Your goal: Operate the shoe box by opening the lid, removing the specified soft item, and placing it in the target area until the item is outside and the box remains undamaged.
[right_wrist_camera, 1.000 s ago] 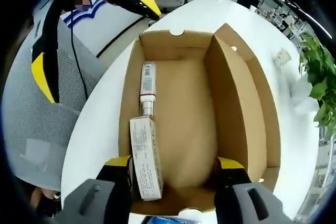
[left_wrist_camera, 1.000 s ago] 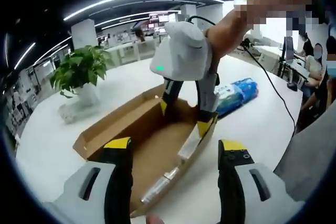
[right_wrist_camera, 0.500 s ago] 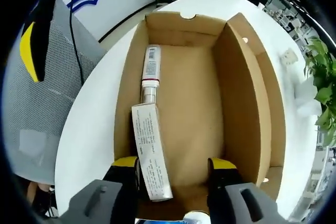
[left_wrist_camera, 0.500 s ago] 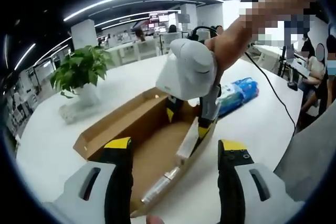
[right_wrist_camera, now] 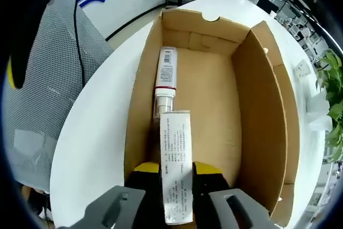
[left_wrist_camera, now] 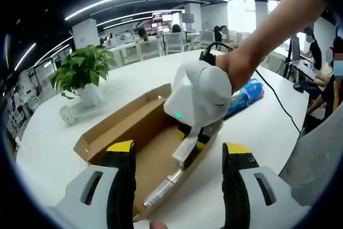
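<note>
The right gripper (right_wrist_camera: 177, 171) has its yellow-tipped jaws pinched on a long white printed carton (right_wrist_camera: 177, 164), the carton standing up between them over the open shoe box (right_wrist_camera: 265, 111). Seen from the left gripper view, that same gripper (left_wrist_camera: 192, 144) reaches down into the box (left_wrist_camera: 115, 130) with a person's hand (left_wrist_camera: 236, 68) around its white housing, the carton (left_wrist_camera: 185, 150) caught at its tips and tilted above the box floor.

Just beyond the carton, a white tube with a red band and a barcode (right_wrist_camera: 165, 76) lies lengthwise along the box's left inner wall (whether carton and tube touch is hard to judge from this angle). In the left gripper view it appears as a pale, shiny tube (left_wrist_camera: 161, 189) near the closer end of the box. The lid flap (right_wrist_camera: 283, 105) stands folded back along the box's long side.

The left gripper (left_wrist_camera: 177, 156) hangs spread wide and empty, its jaws framing the near end of the box without touching it. The box sits on a round white table (left_wrist_camera: 48, 148). Behind the right gripper, a blue-and-white soft pack (left_wrist_camera: 244, 95) lies on the tabletop outside the box, and a potted green plant (left_wrist_camera: 80, 73) stands well apart at the far edge, with office desks beyond.
</note>
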### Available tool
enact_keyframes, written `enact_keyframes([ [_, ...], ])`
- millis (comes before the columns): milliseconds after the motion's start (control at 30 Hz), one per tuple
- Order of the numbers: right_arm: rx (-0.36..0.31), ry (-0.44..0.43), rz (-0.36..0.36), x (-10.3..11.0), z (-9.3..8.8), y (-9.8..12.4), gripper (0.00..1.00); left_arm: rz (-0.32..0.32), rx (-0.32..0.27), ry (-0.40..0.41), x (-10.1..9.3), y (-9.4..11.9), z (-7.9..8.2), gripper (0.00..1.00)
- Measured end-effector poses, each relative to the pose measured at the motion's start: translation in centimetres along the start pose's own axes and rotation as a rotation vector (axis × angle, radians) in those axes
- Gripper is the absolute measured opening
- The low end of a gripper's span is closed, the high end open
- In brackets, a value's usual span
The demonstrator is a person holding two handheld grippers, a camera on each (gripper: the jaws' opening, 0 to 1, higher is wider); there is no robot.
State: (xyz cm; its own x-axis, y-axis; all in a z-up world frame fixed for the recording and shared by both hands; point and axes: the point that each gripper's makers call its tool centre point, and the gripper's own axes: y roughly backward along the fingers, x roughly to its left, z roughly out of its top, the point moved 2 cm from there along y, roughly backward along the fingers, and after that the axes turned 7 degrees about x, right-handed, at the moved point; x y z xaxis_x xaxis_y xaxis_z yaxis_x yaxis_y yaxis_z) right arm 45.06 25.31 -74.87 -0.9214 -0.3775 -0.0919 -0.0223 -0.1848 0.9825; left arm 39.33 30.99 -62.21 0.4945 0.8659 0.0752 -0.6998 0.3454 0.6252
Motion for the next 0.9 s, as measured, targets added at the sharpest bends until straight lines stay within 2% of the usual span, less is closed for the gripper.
enact_keyframes([
  [67, -0.03, -0.022, 0.003, 0.1, 0.0, 0.3, 0.16, 0.002, 0.002, -0.004, 0.0, 0.1, 0.0, 0.63],
  [133, -0.03, -0.028, 0.006, 0.3, -0.2, 0.5, 0.16, 0.002, 0.001, -0.003, 0.0, 0.0, 0.0, 0.63],
  [200, -0.032, -0.019, -0.029, -0.1, -0.4, 0.4, 0.16, 0.004, 0.004, -0.003, 0.1, 0.0, 0.0, 0.63],
  [300, -0.072, -0.096, -0.031, -0.4, -0.2, 0.9, 0.16, 0.004, 0.003, 0.001, 0.1, 0.0, 0.0, 0.63],
  [533, -0.107, -0.121, -0.059, -1.1, 0.1, 2.1, 0.16, -0.002, 0.007, -0.01, -0.2, -0.1, -0.1, 0.63],
  [900, -0.128, -0.11, -0.097, -2.0, 0.8, 4.4, 0.16, 0.002, 0.005, 0.006, 0.0, 0.0, -0.2, 0.63],
])
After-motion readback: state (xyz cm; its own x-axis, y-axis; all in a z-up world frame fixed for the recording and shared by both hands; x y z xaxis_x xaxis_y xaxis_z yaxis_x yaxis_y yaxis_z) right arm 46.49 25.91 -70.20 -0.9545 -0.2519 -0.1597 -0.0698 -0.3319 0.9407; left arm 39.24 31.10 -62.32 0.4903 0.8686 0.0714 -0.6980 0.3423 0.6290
